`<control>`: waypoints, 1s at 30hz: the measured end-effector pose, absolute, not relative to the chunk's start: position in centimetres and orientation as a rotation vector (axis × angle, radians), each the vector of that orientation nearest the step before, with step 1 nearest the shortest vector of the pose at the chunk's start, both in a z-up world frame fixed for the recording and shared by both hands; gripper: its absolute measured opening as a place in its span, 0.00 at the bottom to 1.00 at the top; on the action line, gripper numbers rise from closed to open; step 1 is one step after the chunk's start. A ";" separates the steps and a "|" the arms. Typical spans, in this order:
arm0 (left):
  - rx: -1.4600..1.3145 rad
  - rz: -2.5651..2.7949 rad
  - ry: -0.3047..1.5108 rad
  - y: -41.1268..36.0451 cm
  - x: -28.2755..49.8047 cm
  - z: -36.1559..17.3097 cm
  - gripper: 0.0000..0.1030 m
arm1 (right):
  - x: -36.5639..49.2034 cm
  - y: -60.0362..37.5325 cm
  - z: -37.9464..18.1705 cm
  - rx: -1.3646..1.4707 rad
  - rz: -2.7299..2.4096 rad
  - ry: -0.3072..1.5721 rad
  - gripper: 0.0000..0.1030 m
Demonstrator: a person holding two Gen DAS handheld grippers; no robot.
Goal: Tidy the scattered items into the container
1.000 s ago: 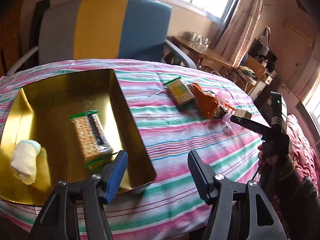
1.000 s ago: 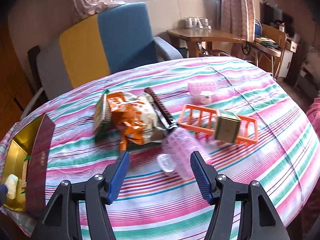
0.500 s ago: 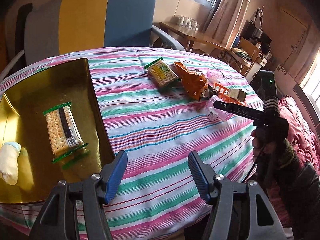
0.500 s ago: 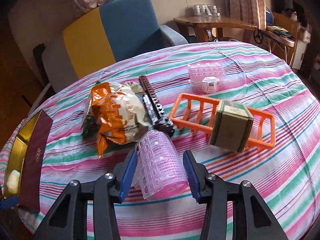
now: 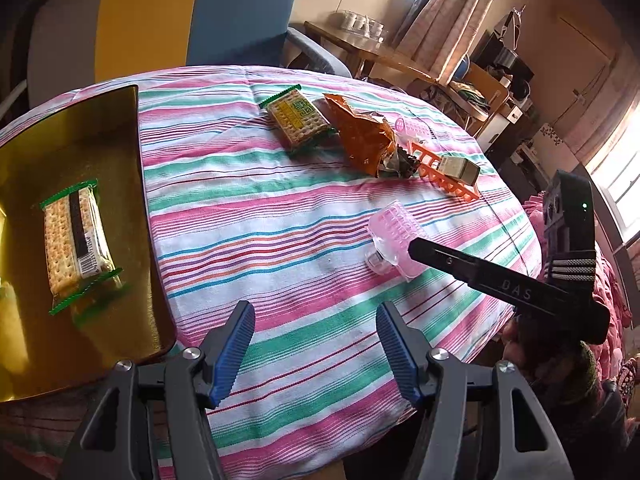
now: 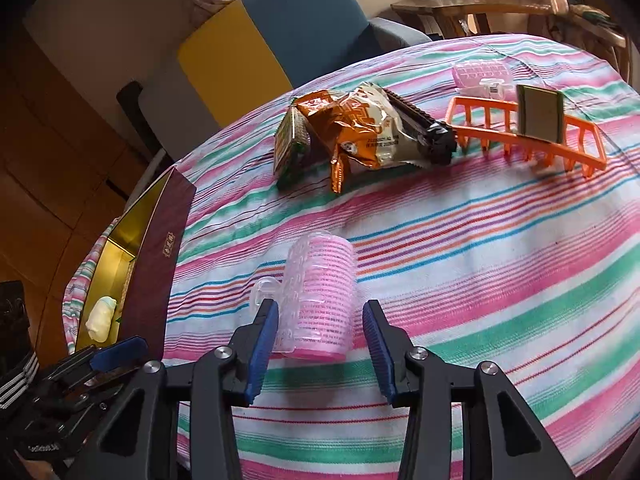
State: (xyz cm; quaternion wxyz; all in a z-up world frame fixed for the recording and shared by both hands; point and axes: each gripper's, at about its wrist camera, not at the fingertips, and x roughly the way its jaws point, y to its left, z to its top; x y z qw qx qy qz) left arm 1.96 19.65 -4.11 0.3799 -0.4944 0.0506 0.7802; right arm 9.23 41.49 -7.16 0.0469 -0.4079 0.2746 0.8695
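The striped worktop (image 5: pixel 280 208) carries a gold-lined container (image 5: pixel 80 140) holding a cracker pack (image 5: pixel 76 240). "DAS" marks the right tongs (image 6: pixel 320 336), spread around a ribbed translucent-pink hair roller (image 6: pixel 320 292) lying mid-worktop. Left tongs (image 5: pixel 316 344) spread, empty.

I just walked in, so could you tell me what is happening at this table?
A person is tidying items into the gold box. The right gripper straddles a pink hair roller on the striped tablecloth, fingers open, not yet closed. The left gripper hovers open and empty. A cracker pack already lies in the box.
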 end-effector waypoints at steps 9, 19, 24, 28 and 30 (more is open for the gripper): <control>-1.164 1.920 0.208 25.3 3.2 -3.0 0.62 | 13.7 48.6 -5.6 -1.033 2.481 0.896 0.56; -1.128 1.888 0.321 30.3 3.1 -3.6 0.63 | 12.2 54.7 -3.4 -0.855 2.401 0.974 0.64; -1.125 1.885 0.351 31.7 2.5 -4.1 0.63 | 8.5 55.2 -2.7 -0.894 2.400 0.834 0.69; -1.133 1.884 0.366 32.6 1.7 -4.8 0.63 | 6.1 55.3 -3.7 -0.957 2.380 0.728 0.68; -1.145 1.880 0.372 32.9 1.2 -5.3 0.63 | 5.5 55.2 -4.4 -0.987 2.368 0.678 0.53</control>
